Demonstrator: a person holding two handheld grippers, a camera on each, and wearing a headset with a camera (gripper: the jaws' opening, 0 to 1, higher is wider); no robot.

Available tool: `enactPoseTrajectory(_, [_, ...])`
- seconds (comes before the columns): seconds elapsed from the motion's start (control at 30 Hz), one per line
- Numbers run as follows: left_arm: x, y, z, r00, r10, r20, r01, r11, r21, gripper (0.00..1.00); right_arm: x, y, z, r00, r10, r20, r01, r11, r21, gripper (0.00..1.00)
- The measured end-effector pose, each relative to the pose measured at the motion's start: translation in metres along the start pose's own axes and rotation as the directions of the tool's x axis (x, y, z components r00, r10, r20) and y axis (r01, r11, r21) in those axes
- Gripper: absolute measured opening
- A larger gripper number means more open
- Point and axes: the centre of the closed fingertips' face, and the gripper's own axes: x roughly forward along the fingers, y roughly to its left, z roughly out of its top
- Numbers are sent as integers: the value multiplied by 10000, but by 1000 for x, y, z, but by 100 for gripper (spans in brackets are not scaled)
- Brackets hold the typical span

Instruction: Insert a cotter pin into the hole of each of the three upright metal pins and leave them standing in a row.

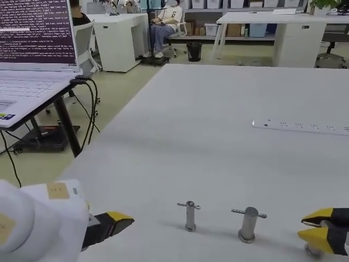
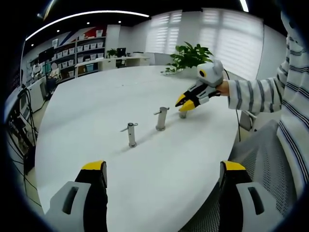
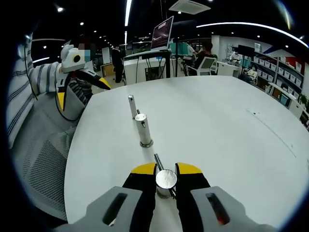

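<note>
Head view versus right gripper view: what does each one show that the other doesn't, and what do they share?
Head view, not the other: cotter pins seen side-on, crossing the heads of the first pin and middle pin, and lines of text on the laptop screen. Right gripper view, not the head view: the top of the third pin, clamped between the jaws of the right gripper, and a striped sleeve. Both: the two free pins standing upright, the left gripper and the white table.
</note>
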Motion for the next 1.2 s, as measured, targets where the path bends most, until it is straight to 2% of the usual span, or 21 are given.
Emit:
enactPoseTrajectory(0.17, [0,-1,-1,10000,-24,-20,24,10000,0,96,0,0,2,9999,-101,100,101,9999,-14,10])
enactPoseTrajectory(0.33, [2,-3,-2,10000,-80,-26,80,10000,-18,96,-3,0,12,9985,-10,542,10,10000,5,12])
enactPoseTrajectory(0.47, [3,-3,-2,9999,-95,-36,95,10000,5,96,-6,-2,19,9986,-185,489,186,9998,-13,27])
enactPoseTrajectory(0.6, [4,-5,2,9998,-178,120,180,9997,-160,96,-14,3,37,9940,-272,1055,220,9985,502,30])
enactPoseTrajectory(0.77, [5,-7,6,9992,-267,290,277,9990,-343,96,-24,11,50,9897,-593,1305,507,9964,681,47])
enactPoseTrajectory(0.87, [7,-8,9,9986,-301,425,319,9986,-422,96,-31,15,56,9865,-752,1456,593,9921,1106,56])
enactPoseTrajectory(1.0, [9,-9,16,9969,-273,740,328,9967,-742,96,-36,20,58,9846,-932,1483,708,9862,1496,67])
enactPoseTrajectory(1.1, [8,-15,23,9930,-357,1124,451,9956,-817,96,-36,27,56,9846,-976,1452,688,9790,1918,77])
enactPoseTrajectory(1.2, [9,-20,27,9906,-351,1321,464,9954,-833,92,-39,32,52,9845,-1094,1369,758,9702,2302,82])
